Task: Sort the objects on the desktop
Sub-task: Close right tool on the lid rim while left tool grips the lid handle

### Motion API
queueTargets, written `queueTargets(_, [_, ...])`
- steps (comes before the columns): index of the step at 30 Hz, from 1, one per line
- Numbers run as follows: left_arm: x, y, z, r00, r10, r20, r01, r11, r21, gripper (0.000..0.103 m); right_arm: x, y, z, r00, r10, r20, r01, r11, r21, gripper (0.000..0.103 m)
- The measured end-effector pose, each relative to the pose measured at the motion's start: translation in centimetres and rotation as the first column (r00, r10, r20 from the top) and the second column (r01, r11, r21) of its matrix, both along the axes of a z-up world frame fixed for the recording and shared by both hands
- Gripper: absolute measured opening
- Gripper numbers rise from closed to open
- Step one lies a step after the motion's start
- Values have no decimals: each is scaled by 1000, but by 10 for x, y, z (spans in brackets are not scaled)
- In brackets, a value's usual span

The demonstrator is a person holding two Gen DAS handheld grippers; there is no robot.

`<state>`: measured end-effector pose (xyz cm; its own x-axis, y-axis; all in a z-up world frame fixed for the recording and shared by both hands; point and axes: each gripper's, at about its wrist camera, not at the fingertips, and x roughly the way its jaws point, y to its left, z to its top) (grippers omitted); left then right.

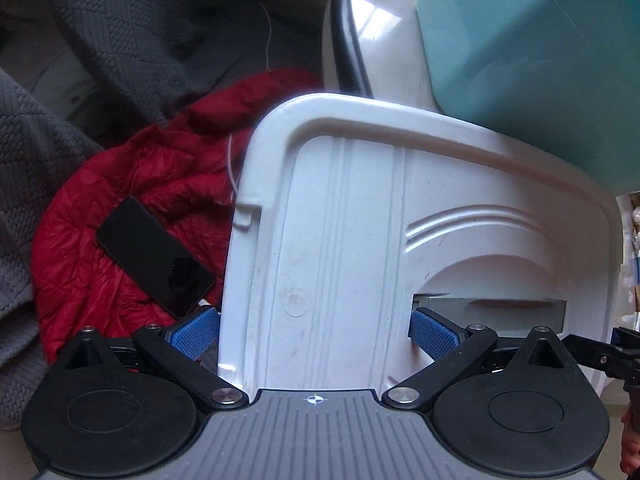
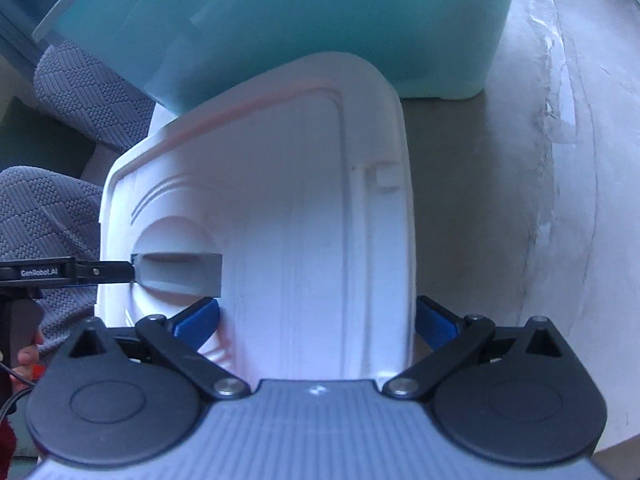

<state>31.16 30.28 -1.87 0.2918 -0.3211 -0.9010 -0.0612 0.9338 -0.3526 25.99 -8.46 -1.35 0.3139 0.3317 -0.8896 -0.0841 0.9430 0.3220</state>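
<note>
A white plastic lid [image 1: 352, 216] with a ribbed face and an arched handle recess fills the middle of both views. My left gripper [image 1: 316, 334] is shut on its near edge, one blue pad [image 1: 196, 336] outside the rim and the other in the grey-lined handle opening [image 1: 488, 312]. My right gripper [image 2: 316, 322] clamps the same lid [image 2: 288, 208] on the other side of that grey opening [image 2: 180, 272]. A teal plastic box [image 1: 532, 52] stands just behind the lid, also visible in the right wrist view [image 2: 304, 20]. Each gripper's tip shows at the edge of the other's view.
Left of the lid, a black phone [image 1: 154, 256] lies on a red padded jacket [image 1: 120, 184], crossed by a white cable [image 1: 232, 160]. A grey quilted blanket [image 1: 100, 40] spreads beyond it. On the right is a pale, scuffed surface [image 2: 560, 200].
</note>
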Motion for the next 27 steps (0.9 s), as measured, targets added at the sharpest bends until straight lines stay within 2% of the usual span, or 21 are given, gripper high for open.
queueTargets(6, [2,0,-1,1000,-13,-3,13,1000,-21,103,11,8,6,1000,3,-11,-2,996,87,102])
queueTargets(9, [4,1,-1,1000,-12,10,12,1000,-16,103,7,18,6,999,38,5,-38,998,47,100])
queueTargets(13, [0,2,-3,997,-33,73,35,999,-31,103,4,16,7,1000,16,-3,-16,999,45,98])
queueTargets(15, [-2,-4,1,996,-46,83,46,999,-5,103,2,19,9,1000,9,-6,-9,1000,19,95])
queueTargets(17, [-5,-26,16,987,-125,96,118,990,76,102,-3,25,9,999,42,-16,-41,999,25,95])
queueTargets(18, [-7,-39,24,976,-185,118,181,982,45,101,-6,29,9,997,71,-20,-70,997,34,86])
queueTargets(19, [-11,-54,34,949,-265,171,282,956,-81,101,-8,33,10,995,97,-25,-95,994,44,78])
queueTargets(20, [-13,-66,43,931,-296,212,326,937,-122,93,-13,39,10,996,86,-38,-83,994,70,73])
queueTargets(21, [-12,-75,50,930,-290,227,308,950,-49,93,-12,43,7,996,68,-64,-60,992,114,69])
queueTargets(22, [-9,-79,54,930,-285,232,284,958,38,93,-12,51,5,996,60,-67,-52,992,116,70])
queueTargets(23, [-7,-79,56,943,-240,230,217,969,120,93,-13,61,5,996,41,-74,-33,994,109,72])
queueTargets(25, [-6,-70,55,957,-162,242,118,976,185,93,-16,92,6,997,65,-47,-61,995,77,72])
queueTargets(27, [-6,-55,49,963,-94,254,25,965,262,93,-20,119,4,996,85,-22,-83,994,66,72])
